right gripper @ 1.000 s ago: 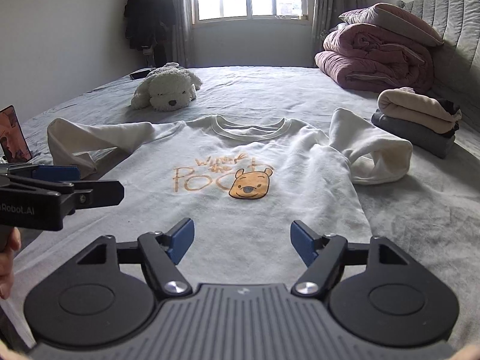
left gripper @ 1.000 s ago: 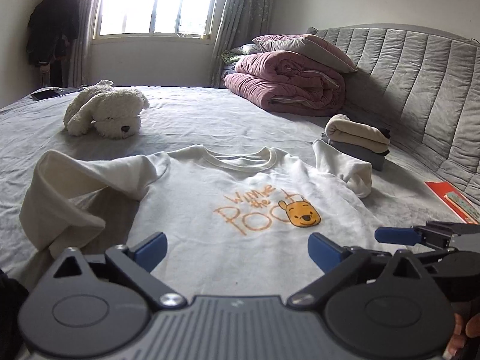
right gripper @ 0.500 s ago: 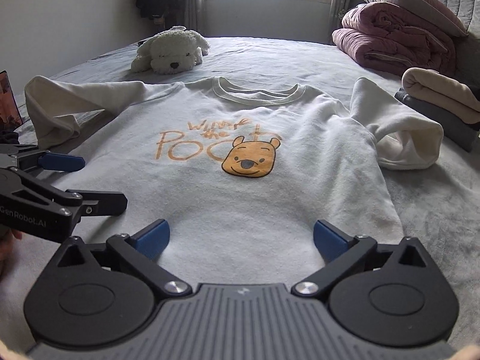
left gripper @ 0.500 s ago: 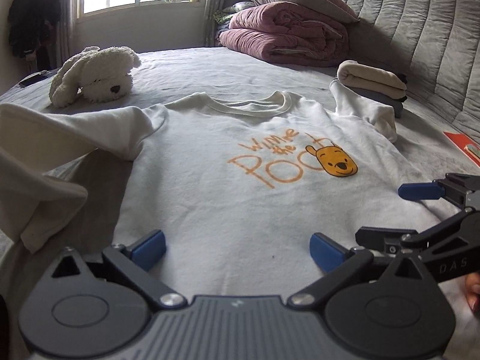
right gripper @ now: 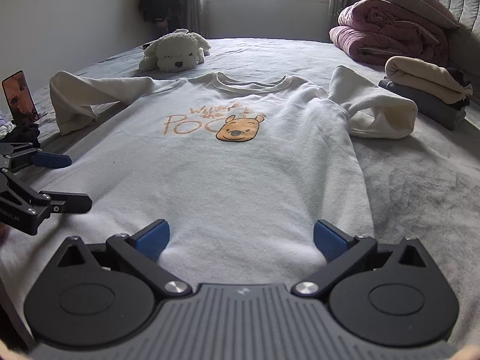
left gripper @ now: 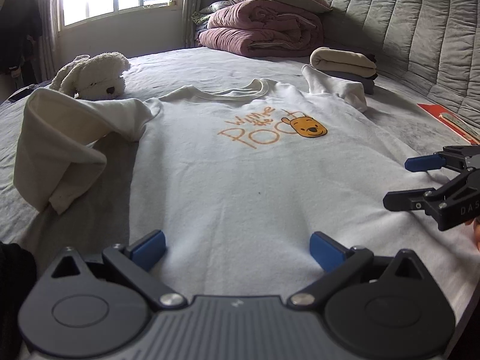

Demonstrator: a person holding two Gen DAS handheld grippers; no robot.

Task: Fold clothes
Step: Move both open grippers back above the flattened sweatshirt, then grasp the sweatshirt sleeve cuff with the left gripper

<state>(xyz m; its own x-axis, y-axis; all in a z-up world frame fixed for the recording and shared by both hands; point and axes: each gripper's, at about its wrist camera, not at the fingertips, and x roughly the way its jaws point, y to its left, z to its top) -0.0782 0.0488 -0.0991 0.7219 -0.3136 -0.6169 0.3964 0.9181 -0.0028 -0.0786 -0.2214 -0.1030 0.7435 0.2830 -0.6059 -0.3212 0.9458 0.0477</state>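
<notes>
My left claw (left gripper: 237, 250) & right claw (right gripper: 241, 240) both spread wide, low at frame bottom, over sweatshirt (right gripper: 240, 174) hem, flat on bed (right gripper: 420, 180).

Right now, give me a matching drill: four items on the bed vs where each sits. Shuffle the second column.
Items:
1. sweatshirt
2. plush dog
3. pink quilt
4. beige folded garment

Places:
A. on top of a grey folded piece
B. beyond the collar, near the window
C. flat, print up, between both open grippers
D. stacked by the headboard

Pairs: 1-C, 2-B, 3-D, 4-A
</notes>
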